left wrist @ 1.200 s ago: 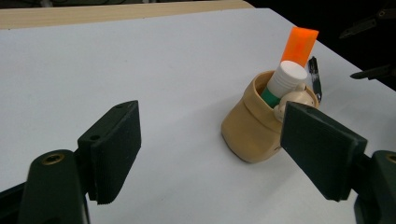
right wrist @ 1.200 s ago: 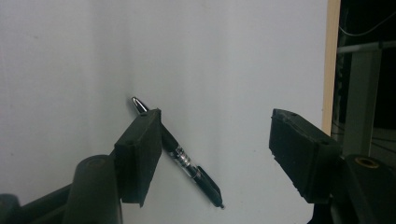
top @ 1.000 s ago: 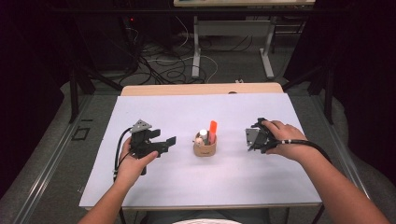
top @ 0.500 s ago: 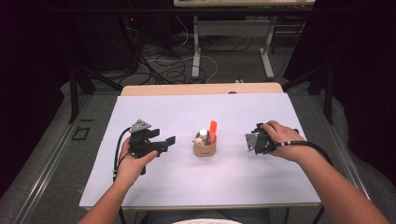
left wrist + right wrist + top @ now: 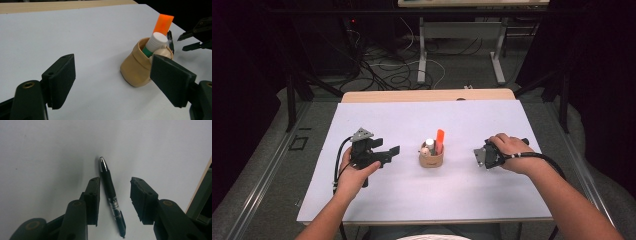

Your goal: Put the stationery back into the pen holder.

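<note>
Tan cup [image 5: 431, 159] standing mid-table [image 5: 402, 200], holding orange marker [image 5: 439, 140], white-capped tube [image 5: 429, 145]. Pen [image 5: 111, 195] lying flat between right gripper [image 5: 115, 200] jaws, tip pointing away; jaws closing, not yet touching. Left gripper [image 5: 384, 154] jaws gaping wide, empty.

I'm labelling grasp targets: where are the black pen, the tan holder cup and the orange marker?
black pen [image 5: 110, 187]: right gripper view, mid-barrel.
tan holder cup [image 5: 133, 68]: left gripper view, outer wall.
orange marker [image 5: 163, 23]: left gripper view, upper end.

Your left hand-held gripper [image 5: 388, 152] hovers low with its jaws wide apart; your right hand-held gripper [image 5: 113, 198] points downward, its jaws just been closing, pads not yet pressing.
</note>
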`<state>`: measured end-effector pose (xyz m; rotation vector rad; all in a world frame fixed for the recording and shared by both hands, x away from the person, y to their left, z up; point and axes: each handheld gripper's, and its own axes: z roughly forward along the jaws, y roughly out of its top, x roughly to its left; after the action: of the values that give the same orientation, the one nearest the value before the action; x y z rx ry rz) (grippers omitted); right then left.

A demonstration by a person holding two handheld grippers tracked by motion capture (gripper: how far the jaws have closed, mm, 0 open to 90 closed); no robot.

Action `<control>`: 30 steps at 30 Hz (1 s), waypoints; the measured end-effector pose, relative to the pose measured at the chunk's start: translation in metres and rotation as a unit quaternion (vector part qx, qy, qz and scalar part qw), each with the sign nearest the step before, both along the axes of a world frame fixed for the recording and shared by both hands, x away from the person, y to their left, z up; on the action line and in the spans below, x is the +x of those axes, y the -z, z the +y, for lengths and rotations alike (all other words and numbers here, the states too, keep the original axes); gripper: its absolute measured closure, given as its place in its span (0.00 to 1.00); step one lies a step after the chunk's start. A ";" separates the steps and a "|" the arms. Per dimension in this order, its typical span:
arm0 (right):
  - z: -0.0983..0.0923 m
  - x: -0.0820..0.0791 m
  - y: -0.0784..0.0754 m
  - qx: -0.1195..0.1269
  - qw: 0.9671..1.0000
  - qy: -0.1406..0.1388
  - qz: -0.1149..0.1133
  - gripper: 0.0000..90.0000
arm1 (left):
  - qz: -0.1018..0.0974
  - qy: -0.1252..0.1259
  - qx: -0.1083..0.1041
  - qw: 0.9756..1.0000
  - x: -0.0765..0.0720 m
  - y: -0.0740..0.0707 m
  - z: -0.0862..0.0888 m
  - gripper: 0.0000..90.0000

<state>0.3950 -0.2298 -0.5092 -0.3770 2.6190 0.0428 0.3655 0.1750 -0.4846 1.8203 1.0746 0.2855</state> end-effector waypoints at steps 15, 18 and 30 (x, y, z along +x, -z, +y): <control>0.003 0.005 0.018 -0.034 0.998 -0.049 -0.010 0.75 | 0.000 -0.001 0.002 1.000 0.001 0.002 0.000 0.24; 0.004 0.006 0.018 -0.054 0.998 -0.042 -0.001 0.76 | 0.001 -0.001 0.001 1.000 0.001 0.001 0.000 0.24; 0.007 0.009 0.024 -0.072 0.996 -0.060 0.001 0.80 | 0.000 -0.003 0.001 1.000 0.001 0.001 0.001 0.24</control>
<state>0.4037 -0.2229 -0.5329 -0.5853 2.6060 -0.1049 0.3668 0.1759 -0.4860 1.8198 1.0810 0.2901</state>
